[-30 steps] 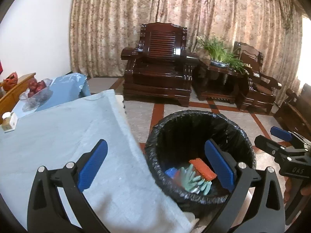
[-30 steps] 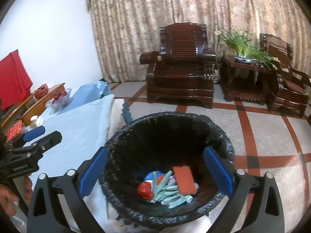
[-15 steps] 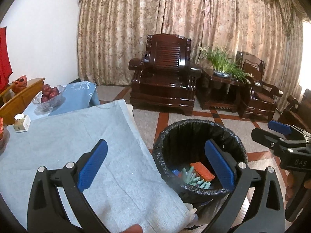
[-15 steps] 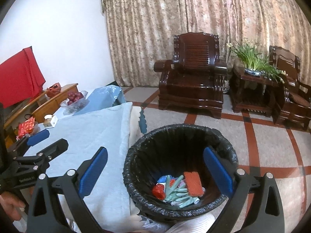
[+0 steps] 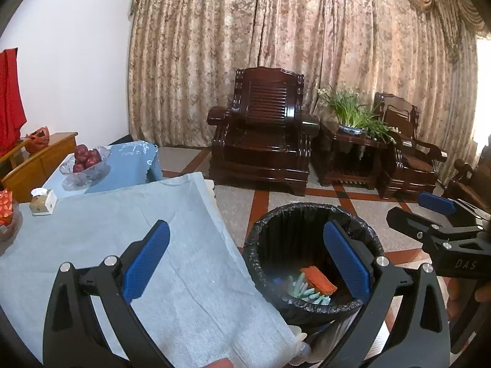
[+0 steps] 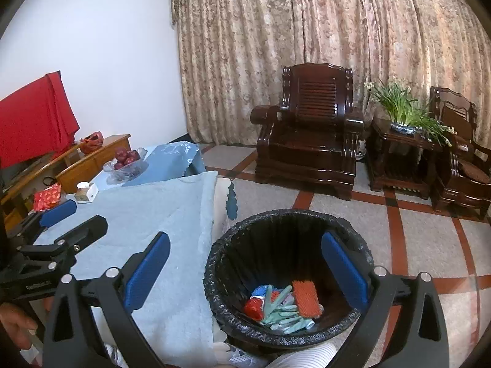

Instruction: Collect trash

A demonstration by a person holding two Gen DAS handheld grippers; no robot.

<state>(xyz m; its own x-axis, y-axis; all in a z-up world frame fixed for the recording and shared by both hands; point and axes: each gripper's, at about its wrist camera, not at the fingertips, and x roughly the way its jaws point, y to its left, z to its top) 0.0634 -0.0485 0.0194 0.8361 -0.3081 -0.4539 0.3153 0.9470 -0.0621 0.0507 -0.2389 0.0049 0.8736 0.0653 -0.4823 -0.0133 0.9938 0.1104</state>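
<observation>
Already the orange scrubbing pad point(image 6: 304, 298) and pale green gloves point(image 6: 284, 312) lie in the black-lined round bin point(image 6: 276, 216), lower centre. Both the left gripper point(image 5: 245, 263) and right gripper point(image 6: 245, 263) have risen since a second ago, jaws wide and empty. Judging by the bare blue-clothed bench point(image 5: 92, 224), collecting looks finished.

- "DAS" stands in pale letters on the black plastic body of the right gripper point(image 5: 442, 214), seen in the left wrist view, to the right of the jaws.
- A small pale label on the black plastic body of the left gripper point(image 6: 70, 214), left of the jaws in the right wrist view, is too blurred to read.
</observation>
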